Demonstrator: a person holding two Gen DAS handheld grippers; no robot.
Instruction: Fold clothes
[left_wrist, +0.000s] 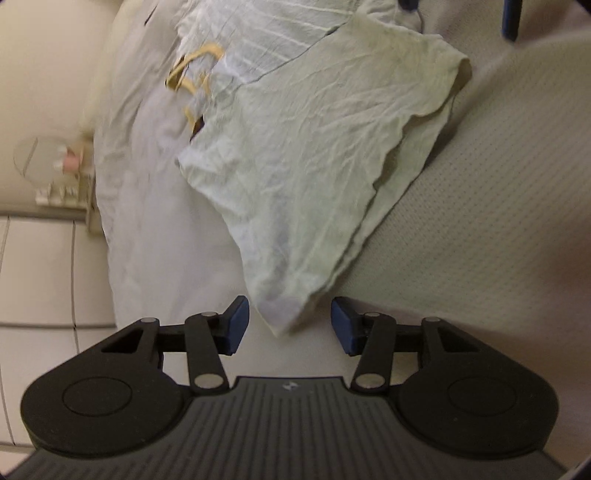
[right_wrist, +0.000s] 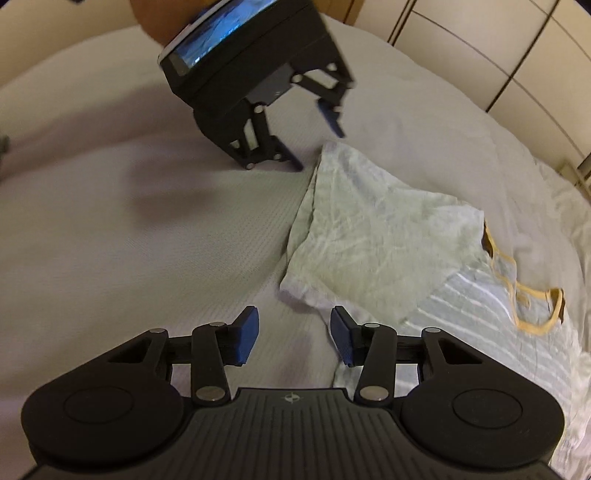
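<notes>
On the bed (right_wrist: 129, 240), the pale green garment (right_wrist: 369, 236) lies partly folded; my left gripper (left_wrist: 290, 325) and right gripper (right_wrist: 293, 334) hover spread, empty. I might pinch the sheet too.

The shirt (left_wrist: 314, 155) near the bed's edge is thin, pale green cloth, heavily creased and matt, with a mustard-yellow woven trim (left_wrist: 192, 74) at its openings. The sheet (right_wrist: 147, 236) covering the bed is light grey cloth with a fine dotted, slightly rough weave, smooth where it is stretched and rumpled toward the far side. The left gripper (left_wrist: 290, 325) and right gripper (right_wrist: 293, 336) look like matt black plastic with ribbed bodies, shiny metal pivot pins, and blue pads (left_wrist: 236, 325) that seem rubbery with a faint ribbing. Beyond the bed, cream panels (right_wrist: 517, 55) look smooth and semi-gloss.
</notes>
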